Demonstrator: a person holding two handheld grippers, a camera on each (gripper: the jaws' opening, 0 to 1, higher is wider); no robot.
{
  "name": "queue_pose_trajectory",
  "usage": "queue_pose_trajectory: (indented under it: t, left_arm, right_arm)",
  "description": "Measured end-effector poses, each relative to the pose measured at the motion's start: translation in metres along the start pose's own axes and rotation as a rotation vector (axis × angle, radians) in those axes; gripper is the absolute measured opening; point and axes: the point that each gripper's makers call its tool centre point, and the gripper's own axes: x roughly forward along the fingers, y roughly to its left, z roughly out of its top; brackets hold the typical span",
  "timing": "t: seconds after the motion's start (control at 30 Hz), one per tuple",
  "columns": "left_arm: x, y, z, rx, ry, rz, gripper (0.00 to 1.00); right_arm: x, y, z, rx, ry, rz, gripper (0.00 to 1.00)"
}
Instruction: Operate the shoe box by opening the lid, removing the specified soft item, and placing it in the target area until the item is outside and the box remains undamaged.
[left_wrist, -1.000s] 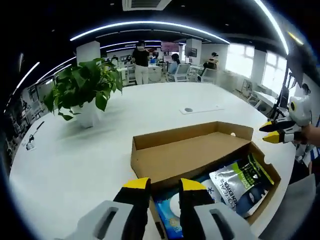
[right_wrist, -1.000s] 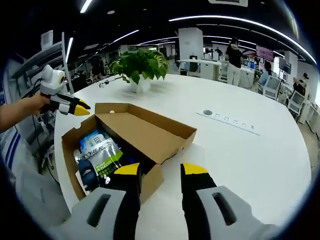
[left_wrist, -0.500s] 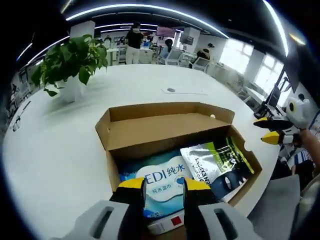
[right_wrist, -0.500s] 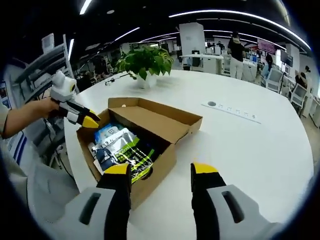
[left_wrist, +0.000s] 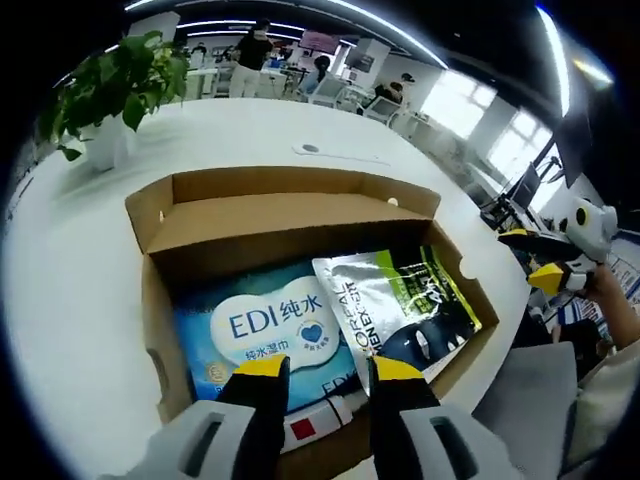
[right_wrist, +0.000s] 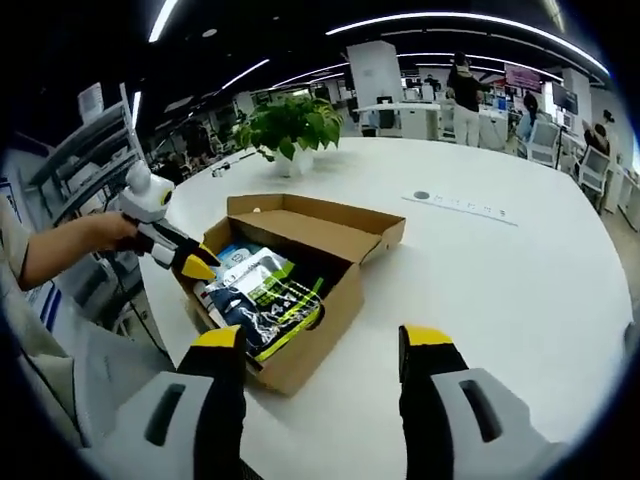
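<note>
An open cardboard shoe box (left_wrist: 160, 225) rests on a white table, its lid folded back on the far side. Inside lie a blue EDI wet-wipe pack (left_wrist: 265, 330) and a silver-green soft pouch (left_wrist: 400, 305), side by side. My left gripper (left_wrist: 328, 370) hovers open over the box's near edge, above the blue pack, holding nothing. The right gripper view has the box (right_wrist: 330, 300) on the left, with the pouch (right_wrist: 265, 300) inside and the left gripper (right_wrist: 195, 265) at its rim. My right gripper (right_wrist: 323, 338) is wide open beside the box, off to the right (left_wrist: 545, 262).
A potted green plant (left_wrist: 110, 85) (right_wrist: 285, 125) stands on the round white table (right_wrist: 480, 290) beyond the box. A flat socket plate (right_wrist: 460, 205) lies farther out. A person's hand (right_wrist: 95, 240) holds the left gripper. People and desks are far behind.
My left gripper has come forward over the box and tipped down onto its contents. My right gripper's jaws have spread wider and it has drawn back from the box.
</note>
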Motion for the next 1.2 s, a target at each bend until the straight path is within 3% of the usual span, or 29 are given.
queue_pose_trajectory:
  t: [0.27, 0.57, 0.83, 1.2]
  left_arm:
    - [0.01, -0.014, -0.007, -0.08, 0.03, -0.075, 0.29]
    - [0.018, -0.026, -0.01, -0.176, 0.052, -0.153, 0.17]
    - [0.015, -0.029, -0.007, -0.209, 0.045, -0.162, 0.0]
    - [0.001, -0.018, -0.006, -0.188, 0.036, -0.126, 0.0]
  right_arm:
    - [-0.008, 0.003, -0.011, 0.027, 0.005, -0.002, 0.64]
    - [-0.01, 0.013, -0.018, 0.051, 0.006, 0.012, 0.65]
    - [-0.006, 0.021, -0.018, 0.056, 0.007, 0.031, 0.65]
    - [0.006, 0.042, -0.008, 0.083, 0.004, 0.089, 0.59]
